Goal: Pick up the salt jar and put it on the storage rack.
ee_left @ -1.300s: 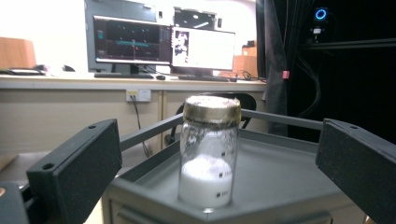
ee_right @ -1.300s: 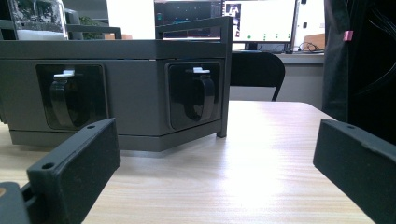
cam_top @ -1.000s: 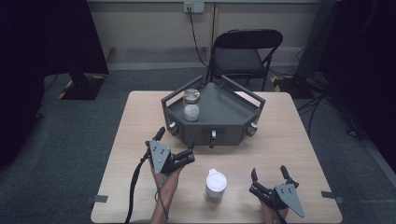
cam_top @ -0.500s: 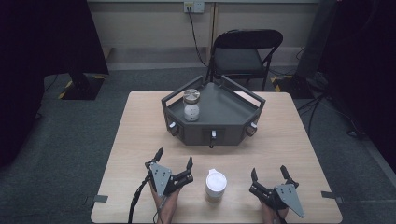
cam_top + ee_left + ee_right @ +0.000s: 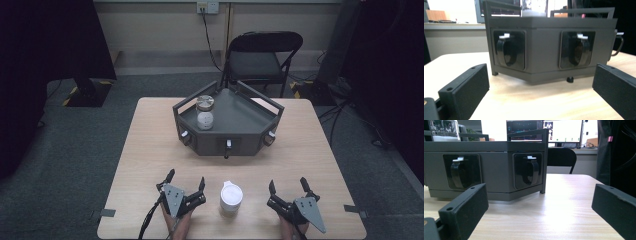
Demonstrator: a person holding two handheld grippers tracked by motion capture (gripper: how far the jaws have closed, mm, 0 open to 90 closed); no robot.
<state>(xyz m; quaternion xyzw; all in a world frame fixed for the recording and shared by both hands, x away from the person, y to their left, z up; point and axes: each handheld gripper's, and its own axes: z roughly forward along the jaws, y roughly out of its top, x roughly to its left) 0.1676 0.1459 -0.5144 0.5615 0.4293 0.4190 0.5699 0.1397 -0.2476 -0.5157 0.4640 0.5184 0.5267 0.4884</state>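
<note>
A pale wooden table [image 5: 150, 150] on grey carpet [image 5: 75, 150] bears a dark tray [image 5: 250, 127], both the left gripper [image 5: 186, 181] and the right gripper [image 5: 288, 186] spread wide and empty, room edges lost in darkness.

Grey carpet floor [image 5: 75, 165], black folding chair [image 5: 262, 57] behind table, wall outlet [image 5: 207, 6].

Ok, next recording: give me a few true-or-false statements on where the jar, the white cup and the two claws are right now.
1. The jar stands on the grey tray. True.
2. The left claw is shut on the white cup. False: its jaws are open and the cup stands apart, to its right.
3. The white cup stands on the table between the two claws. True.
4. The right claw holds the jar. False: it is open and empty near the table's front edge.
5. A chair stands beyond the table. True.
</note>
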